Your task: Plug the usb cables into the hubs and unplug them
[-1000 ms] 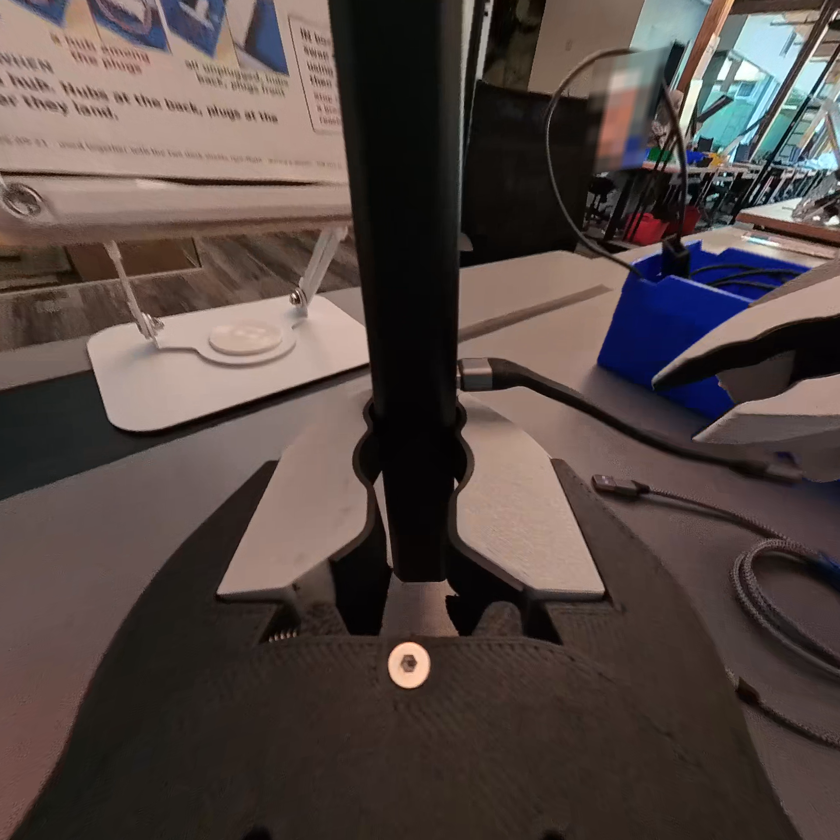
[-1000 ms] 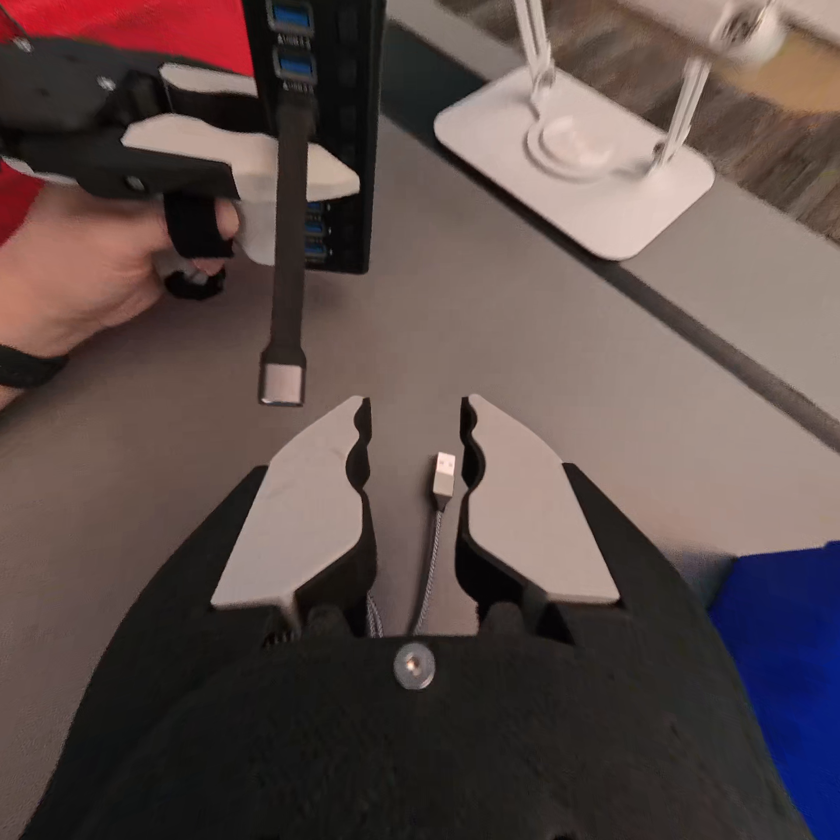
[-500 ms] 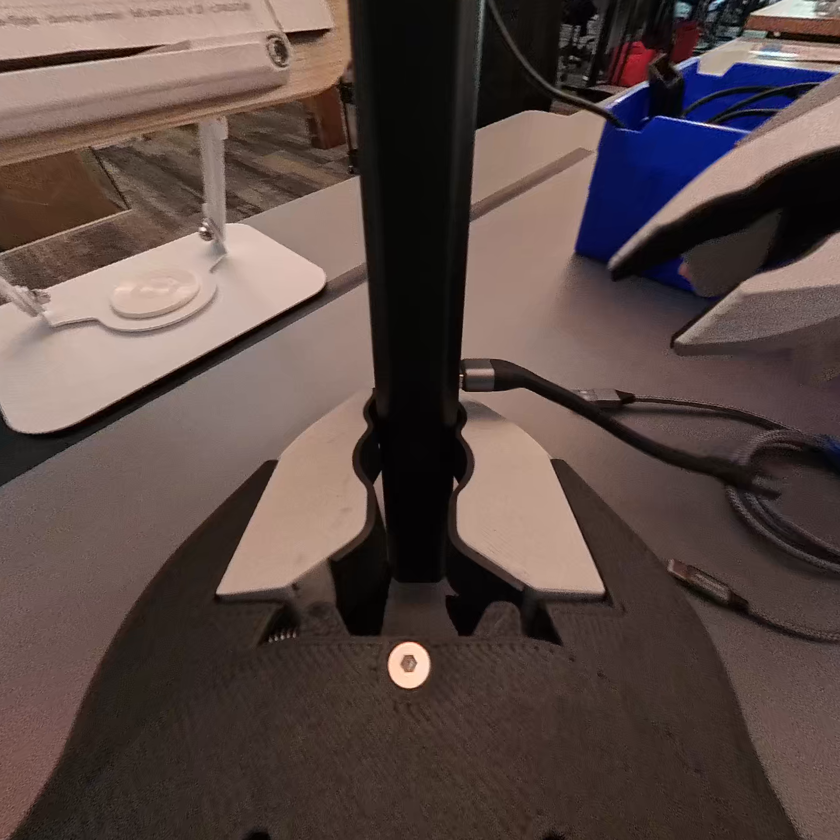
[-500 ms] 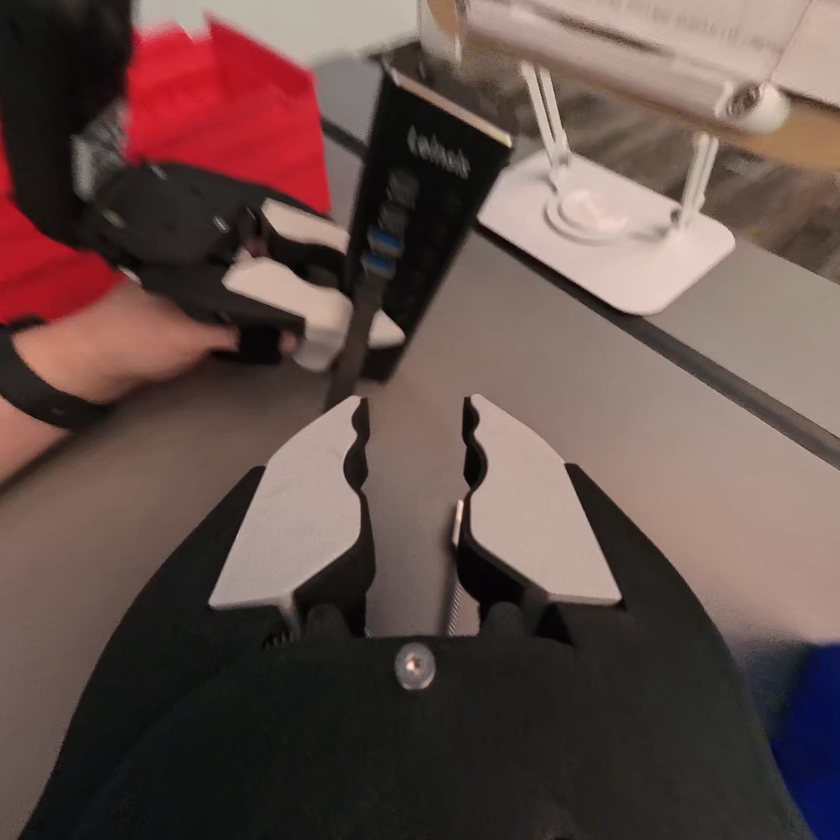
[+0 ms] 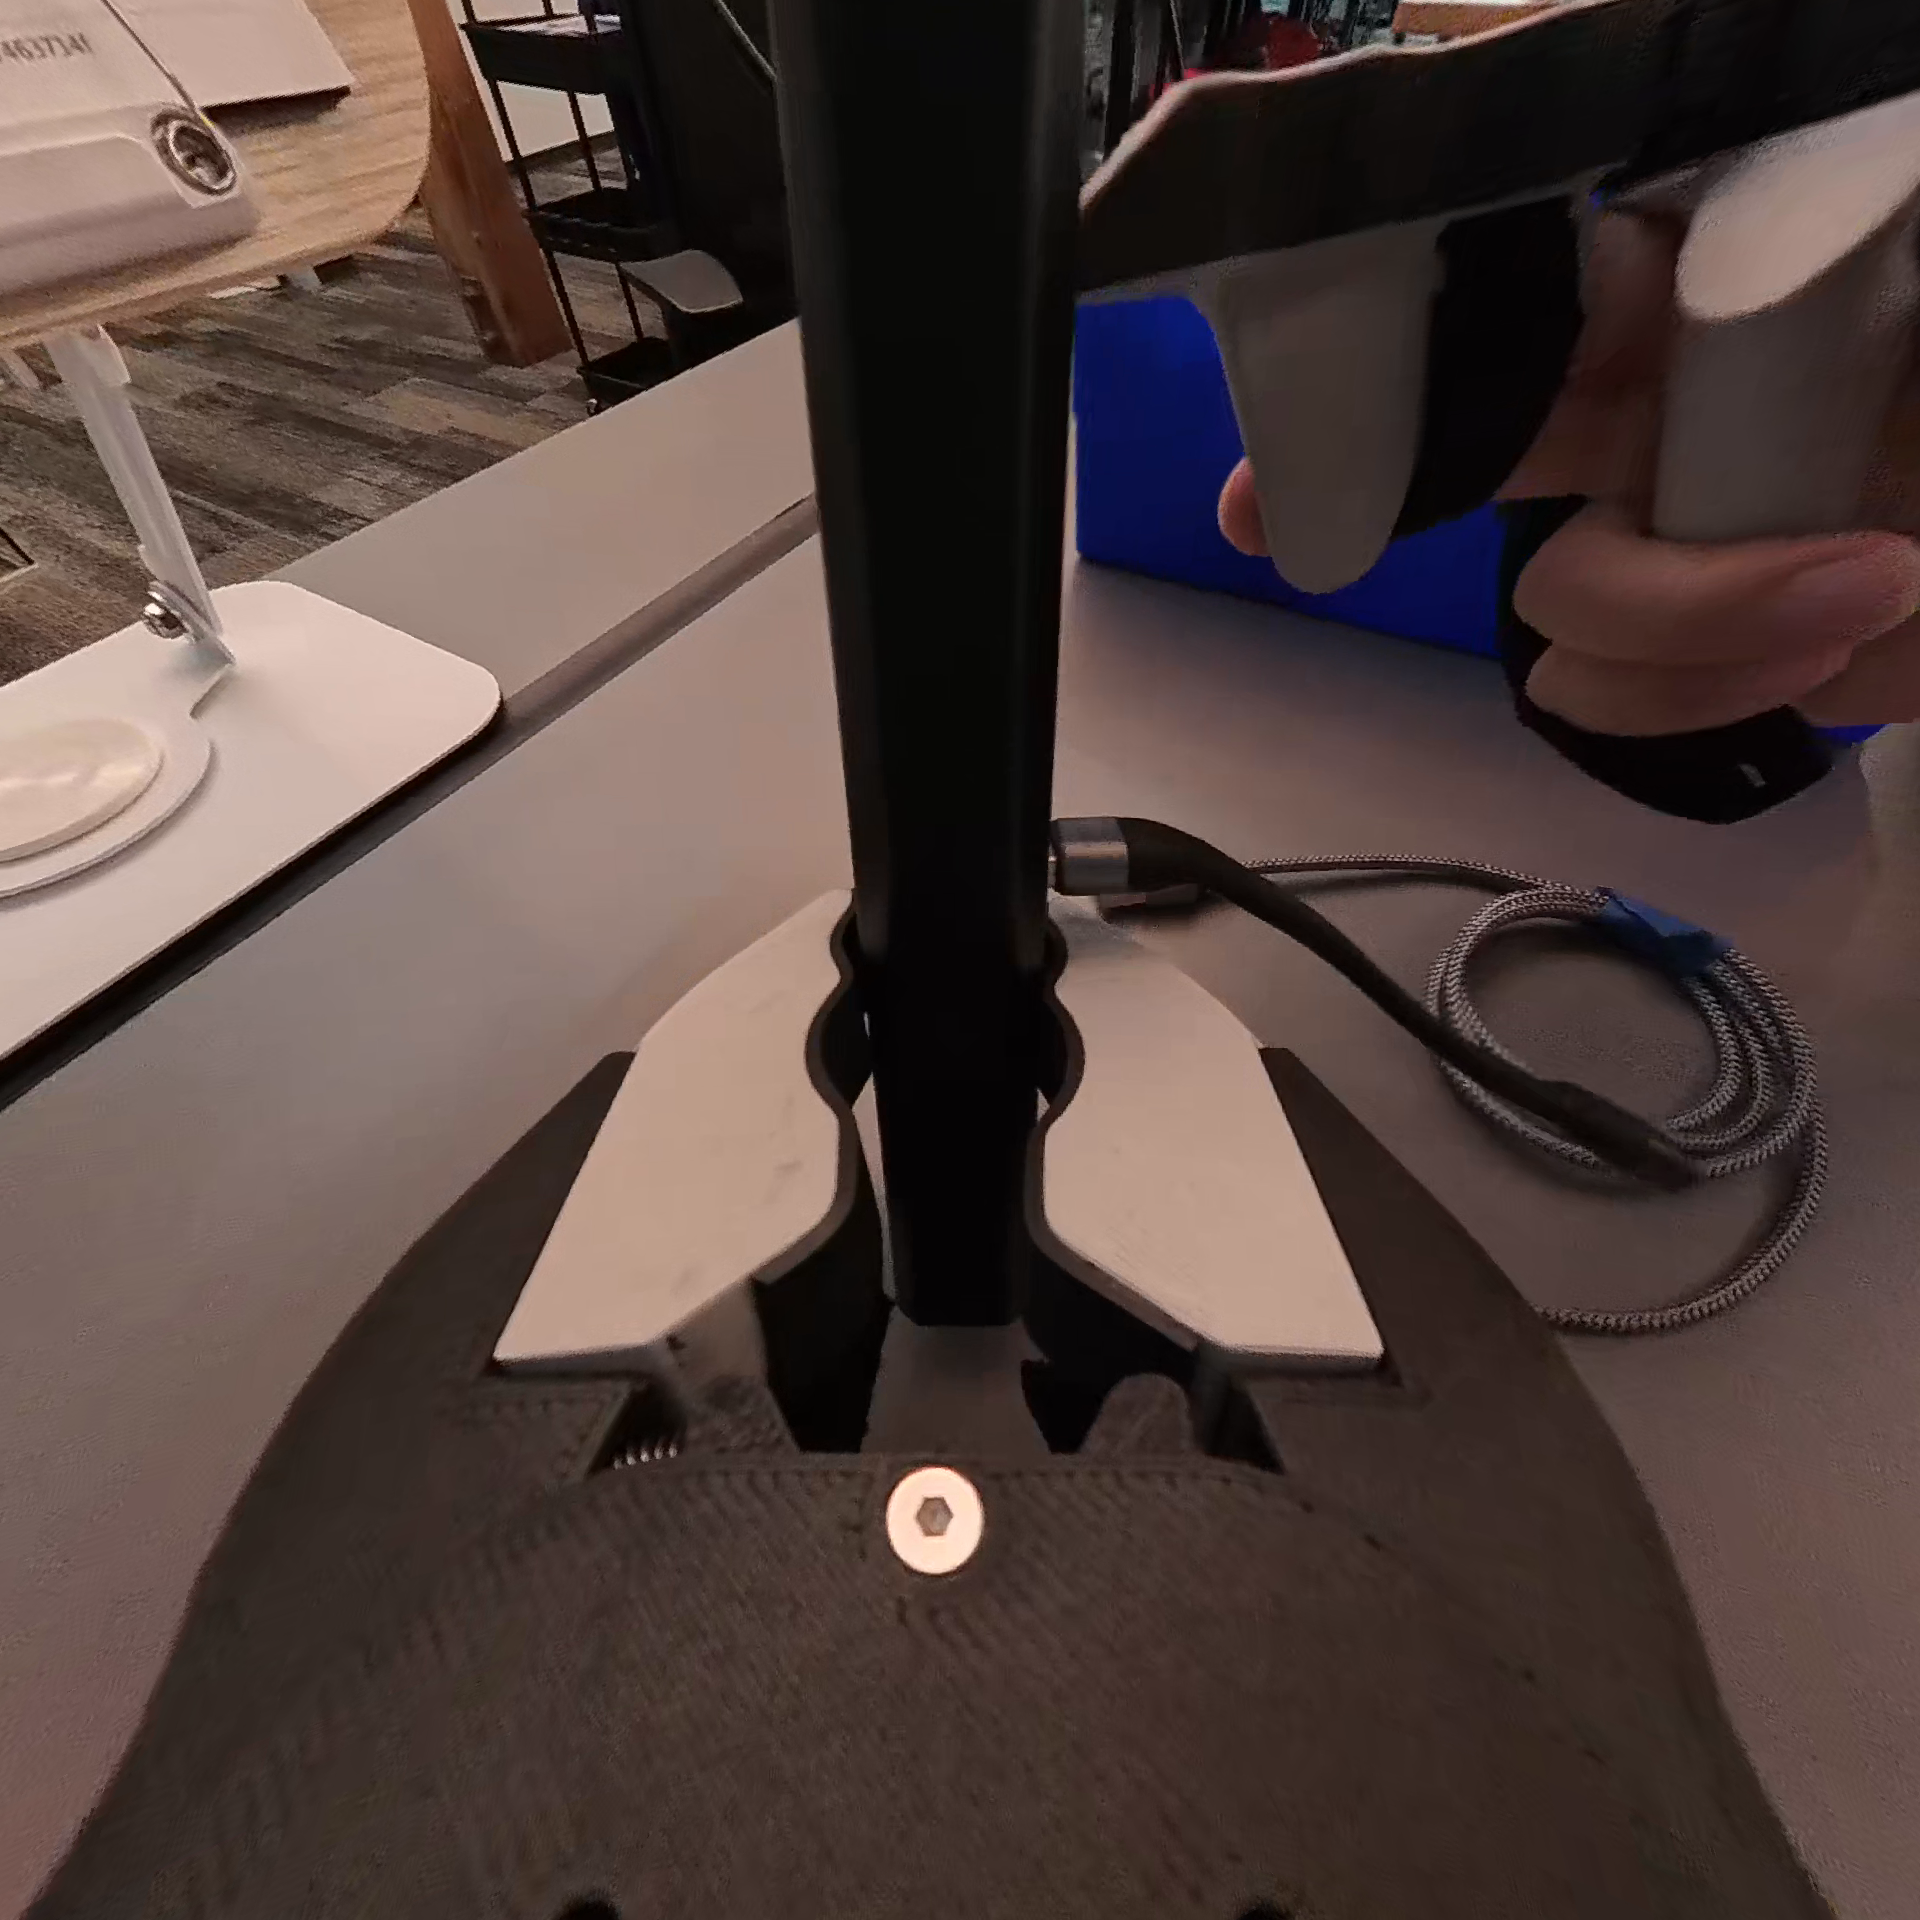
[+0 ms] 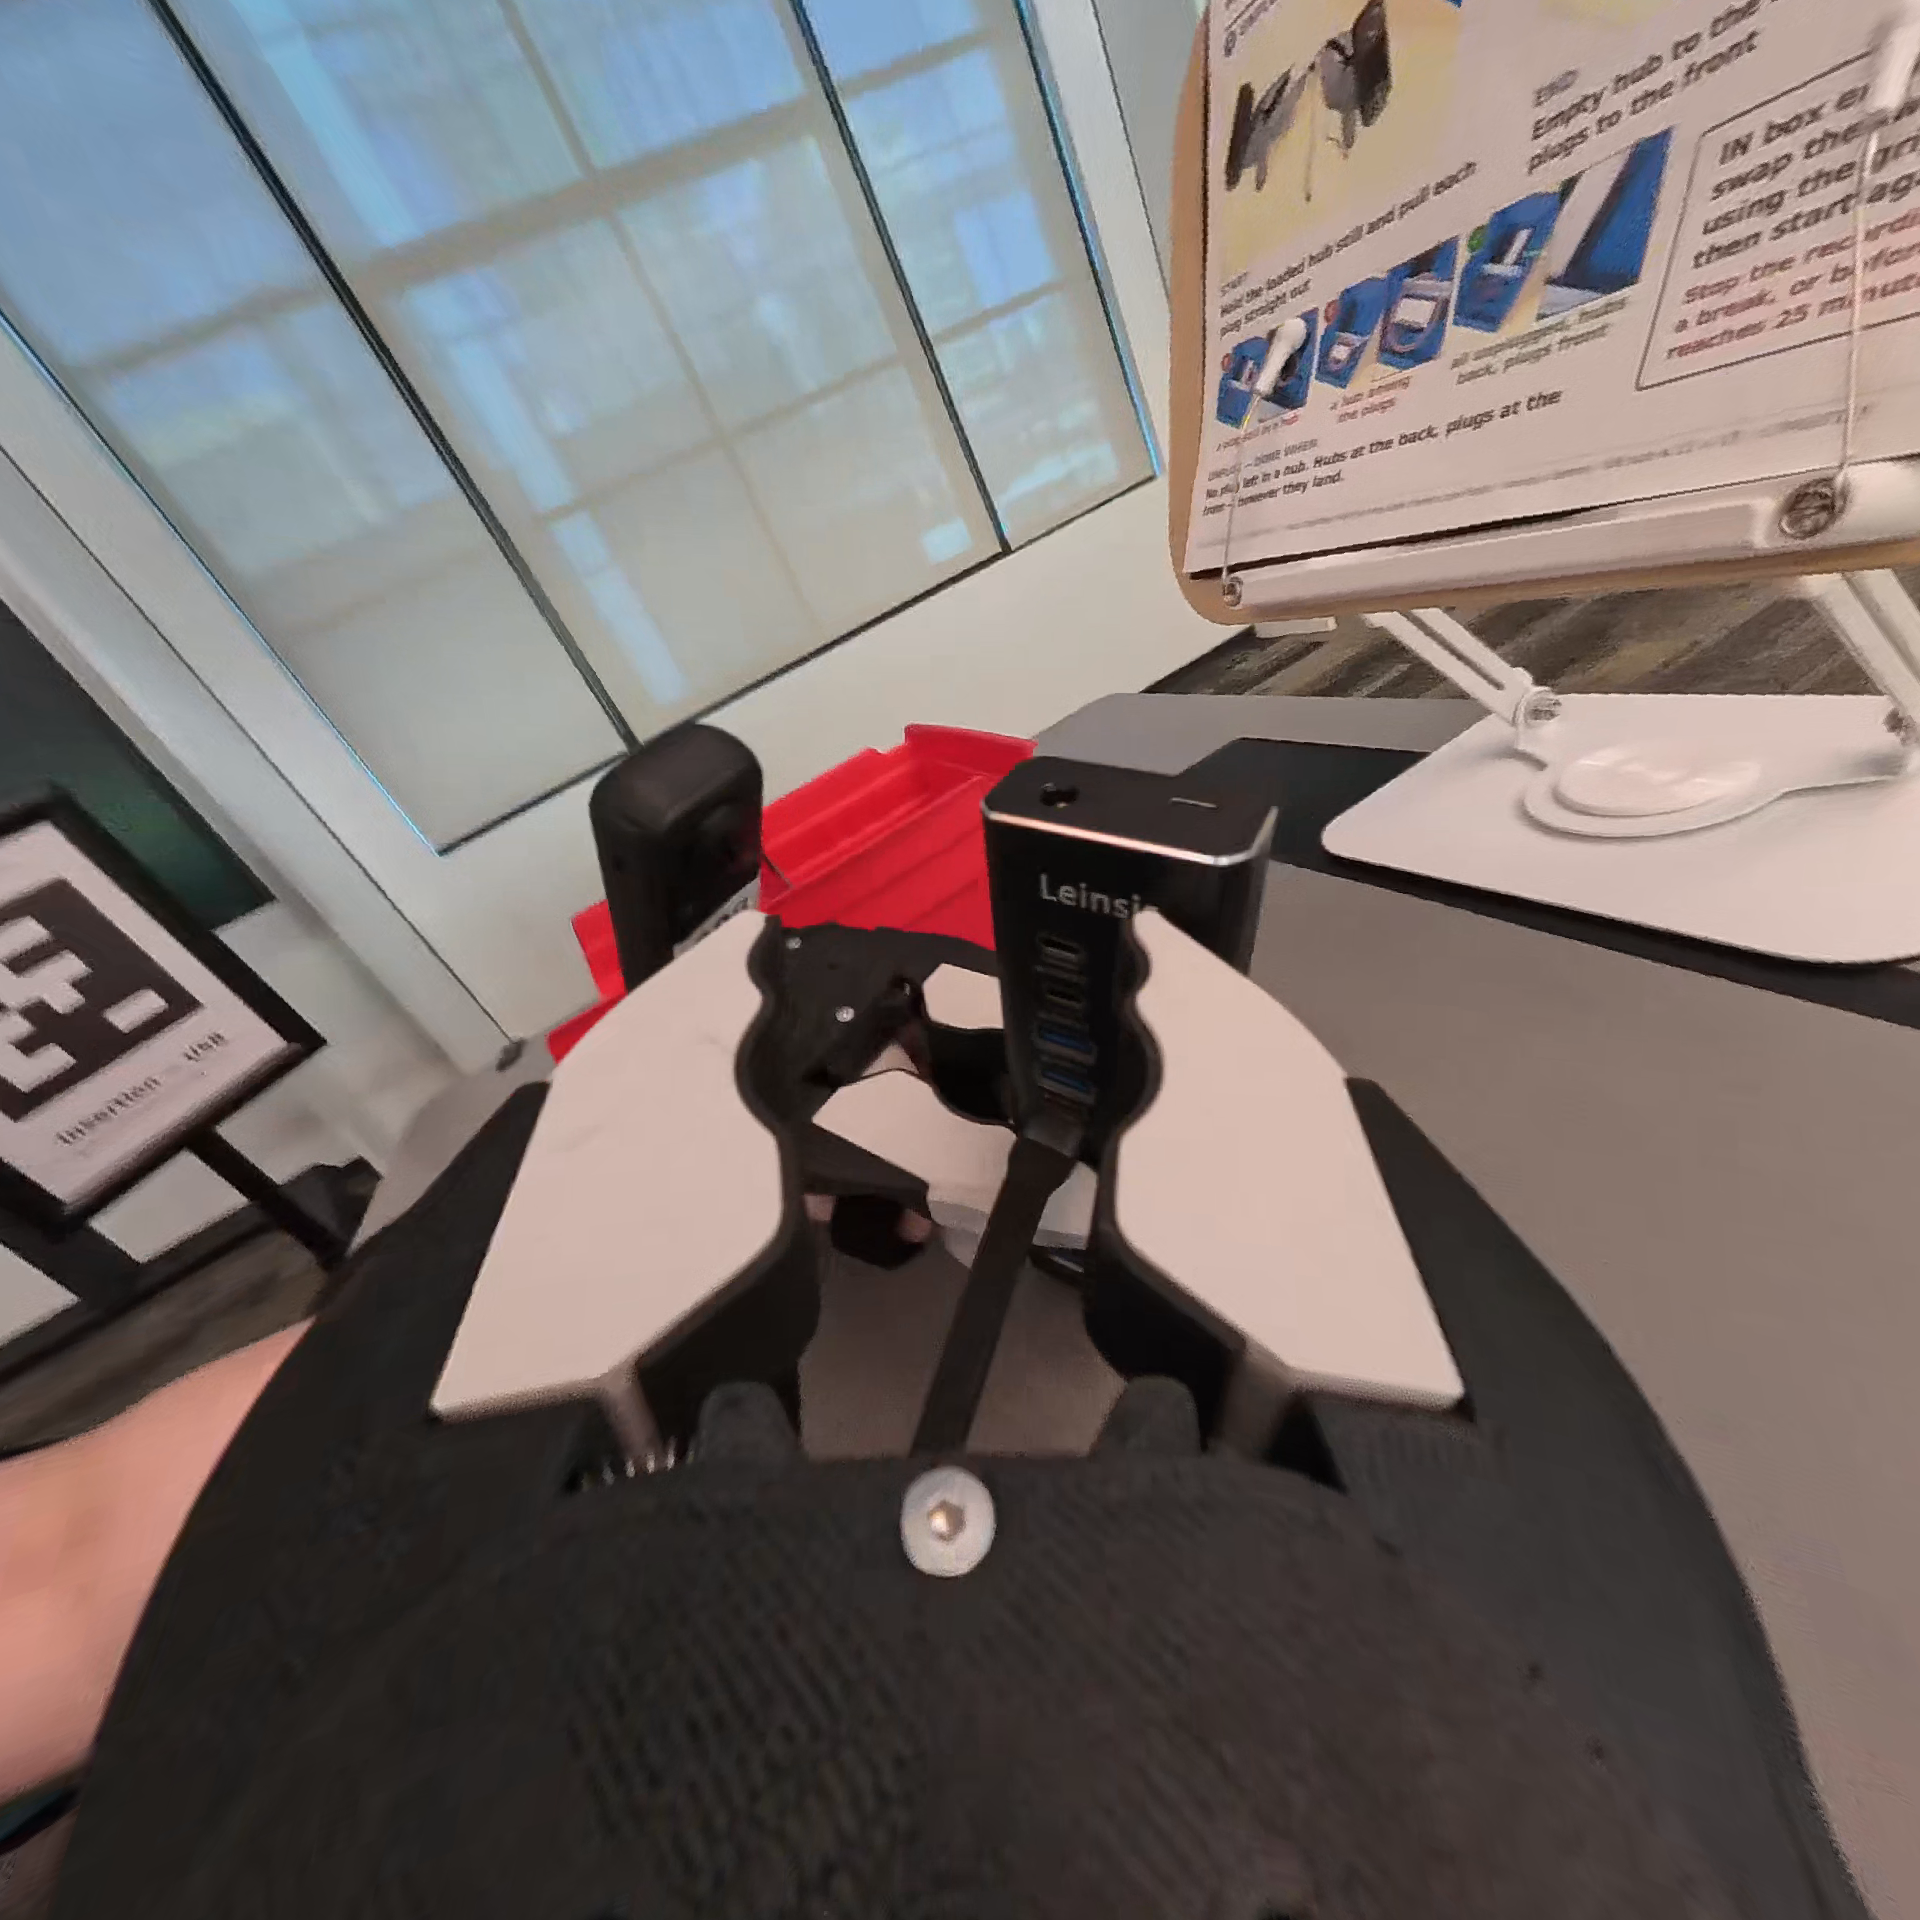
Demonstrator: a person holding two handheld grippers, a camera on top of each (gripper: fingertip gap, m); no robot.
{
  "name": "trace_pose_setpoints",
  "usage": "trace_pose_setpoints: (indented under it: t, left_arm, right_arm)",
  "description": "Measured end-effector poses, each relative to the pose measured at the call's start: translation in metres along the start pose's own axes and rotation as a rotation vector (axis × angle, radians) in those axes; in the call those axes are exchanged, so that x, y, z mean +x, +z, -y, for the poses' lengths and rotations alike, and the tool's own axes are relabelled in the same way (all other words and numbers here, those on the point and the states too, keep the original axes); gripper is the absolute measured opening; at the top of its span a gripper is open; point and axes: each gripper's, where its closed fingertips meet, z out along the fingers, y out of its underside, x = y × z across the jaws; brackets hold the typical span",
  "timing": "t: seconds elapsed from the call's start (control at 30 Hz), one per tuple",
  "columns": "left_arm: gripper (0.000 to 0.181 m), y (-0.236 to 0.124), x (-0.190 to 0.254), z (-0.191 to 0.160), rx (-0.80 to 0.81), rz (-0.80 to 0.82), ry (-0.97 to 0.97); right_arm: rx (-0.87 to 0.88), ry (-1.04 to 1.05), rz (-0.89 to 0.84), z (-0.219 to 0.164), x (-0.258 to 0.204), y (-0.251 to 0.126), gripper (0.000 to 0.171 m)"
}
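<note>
My left gripper [image 5: 945, 925] is shut on a tall black USB hub [image 5: 935, 623] and holds it upright on the grey table. A short black cable [image 5: 1299, 935] with a grey plug [image 5: 1086, 868] hangs out of the hub's right side. In the right wrist view the hub [image 6: 1122, 904] shows its port face, with the flat black cable [image 6: 997, 1278] plugged into a lower port. My right gripper [image 6: 948, 935] is open. Its fingers stand on either side of this cable, just in front of the hub, without clamping it. The left gripper [image 6: 842, 1018] shows behind it.
A coiled braided cable [image 5: 1662, 1091] lies on the table right of the hub. A blue bin [image 5: 1153, 436] stands behind it, and a red bin [image 6: 883, 831] beyond the hub. A white document stand [image 6: 1621, 831] holds an instruction sheet. A hand [image 5: 1714, 623] holds the right gripper. About 10 centimeters separates my left fingertips from my right.
My right gripper has tilted up and moved in to the hub, so the plugged cable now runs between its open fingers. My left gripper has kept its hold on the hub.
</note>
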Motion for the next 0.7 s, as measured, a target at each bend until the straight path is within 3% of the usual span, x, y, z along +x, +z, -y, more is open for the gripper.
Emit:
trace_pose_setpoints:
  t: [0.2, 0.43, 0.7]
  left_arm:
    - [0.027, -0.002, 0.0, -0.002, -0.003, -0.01, -0.001]
    - [0.028, -0.001, 0.005, -0.001, -0.007, -0.027, 0.02]
    - [0.028, -0.004, 0.003, -0.009, -0.061, -0.035, 0.009]
  right_arm:
    - [0.096, -0.017, -0.151, 0.016, 0.027, -0.012, 0.07]
    - [0.087, 0.189, 0.052, 0.007, 0.008, 0.003, 0.089]
    - [0.113, 0.219, 0.119, 0.015, -0.004, 0.003, 0.09]
